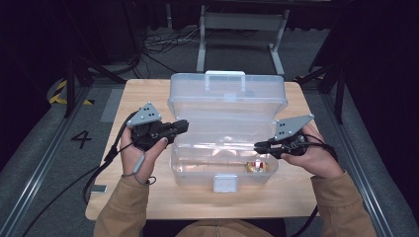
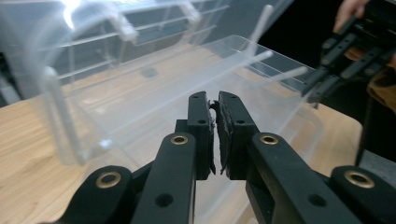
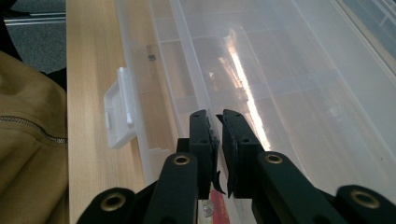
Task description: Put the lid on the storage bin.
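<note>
1. On the wooden surface [image 1: 148, 197] stands a clear plastic box [image 1: 225, 163], its lid [image 1: 227, 96] thrown back and standing up behind the tub, its white latch [image 1: 225, 182] hanging at the front wall nearest the person.
2. At the left end of the box sits the left tool [image 1: 184, 126]; in the left gripper view its two black jaws stand nearly together just above the near rim, with only a thin slit between the pads and nothing visibly caught in it, so I judge it closed on nothing.
3. At the right end sits the right tool [image 1: 258, 146], pointing inward over the rim; in the right gripper view its jaws are likewise almost together, with a scrap of torn pad rubber hanging in the slit and no object held; closed and empty, as far as I can tell.
4. Inside the tub, near its front right corner, lies a small red and gold item [image 1: 257, 166], just below the right tool; what it is I cannot tell; the rest of the tub looks bare through the glare.
5. The step in hand appears to be work at the opened box, both tools poised at its two ends, neither gripping.
6. If the item is to come out, the next move calls for the right tool to open, dip inside the wall and close on it; if the box is to be shut, the tools must reach back for the lid and swing it forward until the latch can catch; the thin slippery plastic may slide under the pads.
</note>
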The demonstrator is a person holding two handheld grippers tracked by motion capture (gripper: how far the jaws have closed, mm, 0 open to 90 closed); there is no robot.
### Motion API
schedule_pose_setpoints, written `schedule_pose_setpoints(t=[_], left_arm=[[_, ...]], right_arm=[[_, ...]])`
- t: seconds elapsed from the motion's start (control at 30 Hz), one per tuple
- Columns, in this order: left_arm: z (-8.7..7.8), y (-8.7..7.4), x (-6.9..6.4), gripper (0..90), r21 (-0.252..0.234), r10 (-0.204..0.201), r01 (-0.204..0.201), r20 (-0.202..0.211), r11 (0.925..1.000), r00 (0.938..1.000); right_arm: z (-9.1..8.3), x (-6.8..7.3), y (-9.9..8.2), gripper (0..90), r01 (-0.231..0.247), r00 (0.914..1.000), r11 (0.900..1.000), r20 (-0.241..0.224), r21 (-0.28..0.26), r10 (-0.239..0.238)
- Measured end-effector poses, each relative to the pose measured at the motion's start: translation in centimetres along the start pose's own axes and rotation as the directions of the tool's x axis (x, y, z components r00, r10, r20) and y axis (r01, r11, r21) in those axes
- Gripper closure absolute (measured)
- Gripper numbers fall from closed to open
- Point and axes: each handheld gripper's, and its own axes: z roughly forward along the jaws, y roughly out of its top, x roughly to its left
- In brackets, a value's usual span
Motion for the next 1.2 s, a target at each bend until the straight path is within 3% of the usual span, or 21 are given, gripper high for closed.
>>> schedule_pose_setpoints(t=[0.23, 0.57, 0.83, 0.93, 1.0, 1.07, 1.17, 1.2], left_arm=[[-0.2, -0.1, 0.1, 89.0, 0.001, -0.009, 0.009, -0.054, 1.0000, 0.9985], [-0.2, -0.2, 0.2, 89.1, -0.001, -0.016, 0.016, -0.045, 0.9999, 0.9989], [-0.3, -0.3, 0.2, 88.9, 0.009, -0.015, 0.015, -0.035, 0.9998, 0.9993], [-0.4, -0.3, 0.2, 88.8, 0.012, -0.014, 0.015, -0.035, 0.9998, 0.9993], [-0.5, -0.3, 0.2, 88.8, 0.012, -0.015, 0.016, -0.036, 0.9998, 0.9992], [-0.6, -0.3, 0.2, 88.6, 0.015, -0.013, 0.014, -0.034, 0.9998, 0.9993], [-0.6, -0.3, 0.1, 88.3, 0.018, -0.013, 0.014, -0.031, 0.9997, 0.9994], [-0.6, -0.3, 0.1, 88.3, 0.019, -0.012, 0.012, -0.031, 0.9997, 0.9994]], right_arm=[[0.1, 0.5, -0.4, 84.0, -0.005, 0.9998, 1.0000, -0.019, -0.002, 0.005], [0.0, 0.7, -0.6, 82.3, -0.009, 0.9997, 1.0000, -0.024, -0.003, 0.009], [-0.6, 0.5, -1.2, 79.2, -0.086, 0.9943, 0.9942, -0.068, -0.064, 0.082], [-0.8, 0.4, -1.3, 77.3, -0.094, 0.9934, 0.9919, -0.073, -0.085, 0.088], [-1.1, 0.5, -1.4, 72.9, -0.067, 0.9973, 0.9891, -0.038, -0.131, 0.062], [-1.6, 0.5, -1.5, 71.0, -0.068, 0.9976, 0.9875, -0.017, -0.142, 0.067], [-2.2, 0.5, -1.6, 70.9, -0.106, 0.9941, 0.9833, 0.008, -0.148, 0.108], [-2.5, 0.5, -1.7, 70.4, -0.123, 0.9909, 0.9805, 0.036, -0.154, 0.130]])
